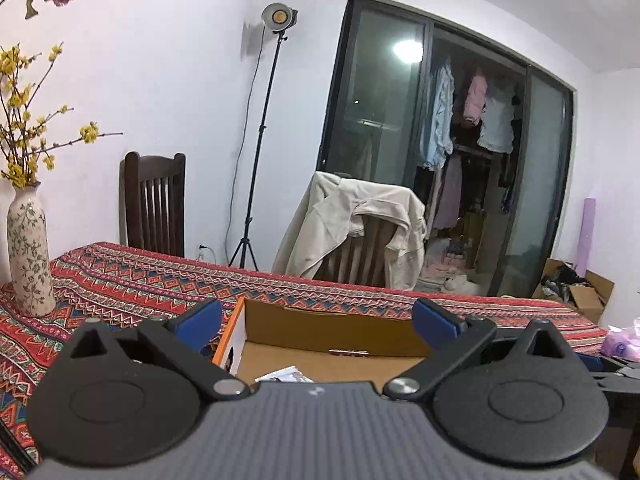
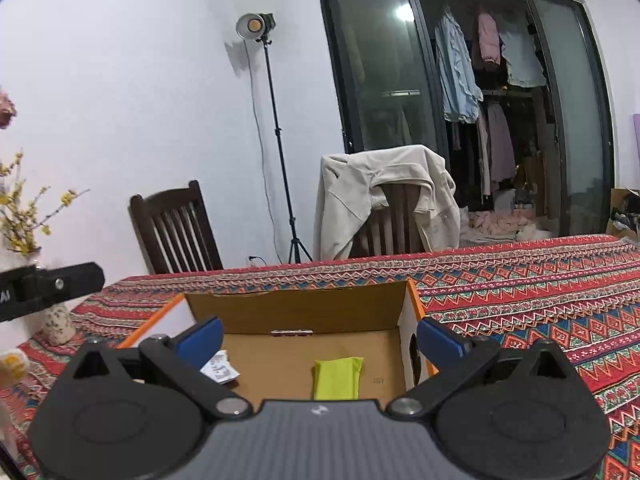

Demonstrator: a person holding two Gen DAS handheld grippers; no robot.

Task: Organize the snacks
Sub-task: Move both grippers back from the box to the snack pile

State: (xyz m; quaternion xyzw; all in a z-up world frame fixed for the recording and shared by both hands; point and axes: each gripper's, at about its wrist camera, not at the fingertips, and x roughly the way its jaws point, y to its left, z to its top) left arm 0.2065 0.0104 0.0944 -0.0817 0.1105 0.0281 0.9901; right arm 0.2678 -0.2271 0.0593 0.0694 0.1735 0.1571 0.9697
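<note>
Left gripper (image 1: 318, 320) and right gripper (image 2: 320, 338) both spread wide, empty, lower centre over cardboard box (image 2: 296, 308), yellow-green packet (image 2: 337, 376) inside.

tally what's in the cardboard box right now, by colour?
Inside the cardboard box, seen from the right wrist view:
Yellow-green packet: 1
White printed packet: 1
Small dark red item at the back wall: 1
Total: 3
The near part of the box floor is hidden behind the open right gripper.
</note>
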